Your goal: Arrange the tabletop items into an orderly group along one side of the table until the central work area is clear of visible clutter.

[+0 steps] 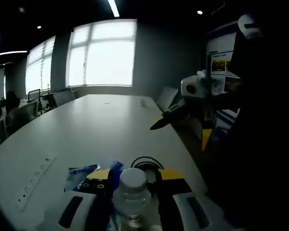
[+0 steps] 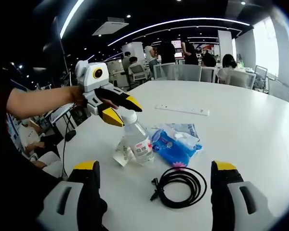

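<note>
Left gripper [image 2: 119, 109], yellow-tipped, clasps the neck of a clear plastic water bottle [image 2: 138, 140] just under its white cap, the bottle leaning on the table [image 2: 260, 125]; whether any water is in it I cannot tell; in the left gripper view the same bottle [image 1: 131, 195] stands between the jaws; right gripper [image 2: 154, 180] hangs with jaws spread wide and nothing between them, over a coiled black cable [image 2: 179, 186]; just right of the bottle lies a crinkled blue and clear plastic packet [image 2: 176, 143], contents unclear; farther off sits a long white power strip [image 2: 182, 110]; the tabletop is smooth, pale and rounded; beyond it, office chairs, seated people, bright windows [image 1: 102, 53] and ceiling light strips.
</note>
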### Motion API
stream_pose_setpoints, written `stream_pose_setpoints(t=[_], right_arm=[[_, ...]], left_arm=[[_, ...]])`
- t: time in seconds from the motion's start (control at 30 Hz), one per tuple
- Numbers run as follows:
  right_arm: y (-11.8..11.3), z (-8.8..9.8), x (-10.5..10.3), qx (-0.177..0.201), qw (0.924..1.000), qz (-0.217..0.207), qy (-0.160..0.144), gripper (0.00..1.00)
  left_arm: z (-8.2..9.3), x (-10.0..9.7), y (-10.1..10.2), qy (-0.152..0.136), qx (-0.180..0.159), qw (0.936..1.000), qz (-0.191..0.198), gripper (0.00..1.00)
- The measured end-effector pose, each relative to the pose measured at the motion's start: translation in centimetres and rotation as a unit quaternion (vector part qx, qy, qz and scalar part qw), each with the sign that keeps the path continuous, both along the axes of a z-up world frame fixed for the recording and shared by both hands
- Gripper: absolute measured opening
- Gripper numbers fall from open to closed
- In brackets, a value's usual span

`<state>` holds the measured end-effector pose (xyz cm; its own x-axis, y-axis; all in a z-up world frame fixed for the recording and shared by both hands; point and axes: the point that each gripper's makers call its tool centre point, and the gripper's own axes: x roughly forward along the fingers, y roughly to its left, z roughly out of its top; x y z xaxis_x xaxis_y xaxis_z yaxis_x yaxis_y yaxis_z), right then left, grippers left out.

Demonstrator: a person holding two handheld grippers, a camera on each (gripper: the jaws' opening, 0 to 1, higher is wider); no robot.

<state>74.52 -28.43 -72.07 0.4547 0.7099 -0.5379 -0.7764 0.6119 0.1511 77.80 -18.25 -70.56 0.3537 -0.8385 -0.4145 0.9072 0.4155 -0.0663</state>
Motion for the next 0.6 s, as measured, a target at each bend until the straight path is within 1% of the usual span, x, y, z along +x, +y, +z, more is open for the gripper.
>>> stream_pose_setpoints(t=[0.07, 0.13, 0.2, 0.27, 0.37, 0.6], right_arm=[[0.0, -0.2, 0.1, -0.002, 1.0000, 0.001, 0.001, 0.91], [0.1, -0.3, 0.2, -0.001, 1.0000, 0.001, 0.002, 0.91], [0.1, -0.4, 0.3, -0.001, 1.0000, -0.001, 0.003, 0.90], [0.1, -0.5, 0.5, 0.000, 1.0000, -0.002, 0.004, 0.90], [0.0, -0.7, 0.7, 0.000, 1.0000, -0.006, 0.006, 0.90], [-0.2, -1.3, 1.5, -0.003, 0.9999, -0.013, 0.011, 0.88]], left_arm=[[-0.6, -0.1, -0.1, 0.008, 0.010, 0.9999, -0.011, 0.32], [-0.9, 0.0, -0.2, 0.013, 0.010, 0.9997, -0.016, 0.31], [-0.9, 0.0, -0.4, 0.013, 0.010, 0.9997, -0.020, 0.29], [-1.0, 0.2, -0.4, 0.015, 0.008, 0.9995, -0.026, 0.23], [-1.2, -0.1, -0.5, 0.022, 0.006, 0.9991, -0.035, 0.23], [-1.1, -0.1, -0.7, 0.013, 0.004, 0.9991, -0.040, 0.22]])
